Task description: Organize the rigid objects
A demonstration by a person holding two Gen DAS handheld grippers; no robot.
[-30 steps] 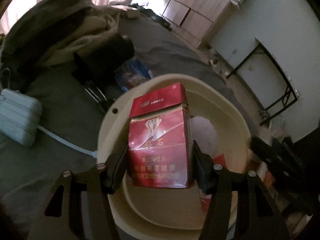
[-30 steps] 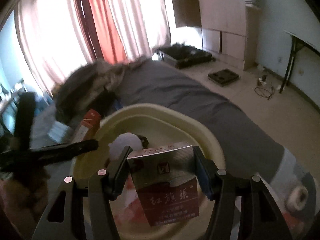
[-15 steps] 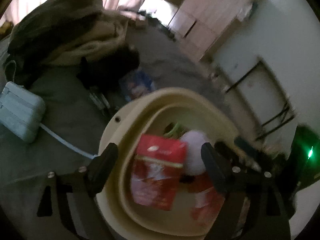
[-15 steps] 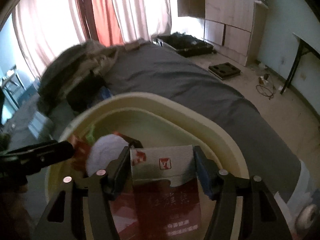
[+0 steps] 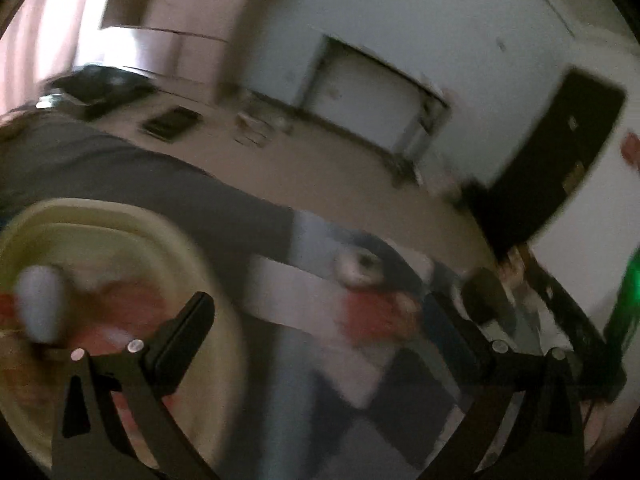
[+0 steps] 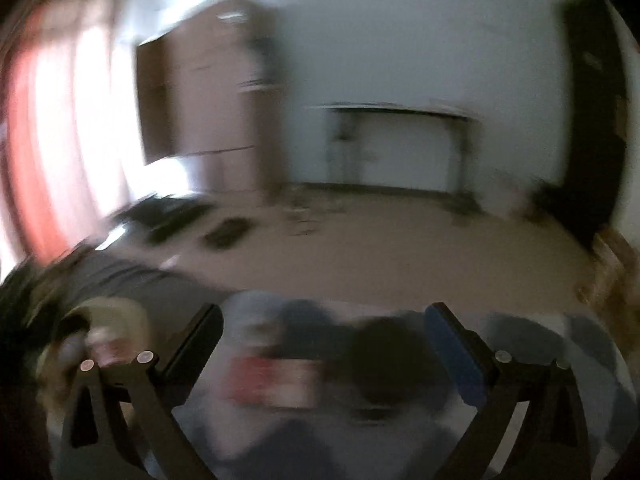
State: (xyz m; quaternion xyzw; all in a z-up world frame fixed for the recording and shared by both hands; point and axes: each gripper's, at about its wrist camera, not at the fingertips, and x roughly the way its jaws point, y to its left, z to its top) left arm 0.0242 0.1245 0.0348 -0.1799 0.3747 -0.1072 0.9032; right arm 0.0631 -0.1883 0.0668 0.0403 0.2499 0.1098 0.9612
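Both views are badly blurred. The cream basin (image 5: 192, 248) lies at the left of the left wrist view, holding reddish packs (image 5: 120, 300) and a pale round thing (image 5: 38, 304). My left gripper (image 5: 324, 332) is off to the basin's right over the patterned bedcover, its jaws opening wide with nothing held between them. A red smear (image 5: 376, 316) and a tape roll (image 5: 356, 268) lie ahead of it. My right gripper (image 6: 326, 340) is likewise opening and holds nothing. It hangs over a red blurred thing (image 6: 272, 380) and a dark round thing (image 6: 384, 356), with the basin (image 6: 116, 312) far left.
The grey bed (image 5: 120, 176) ends near a beige floor (image 6: 400, 240). A black-framed table (image 6: 400, 140) stands against the wall, a wardrobe (image 6: 208, 92) to its left, and dark flat cases (image 6: 168, 216) lie on the floor. Red curtains (image 6: 28, 140) hang at left.
Both grippers let go of their cigarette packs into the basin and opened wide. Both then swung fast to the right, away from the basin toward the foot of the bed.
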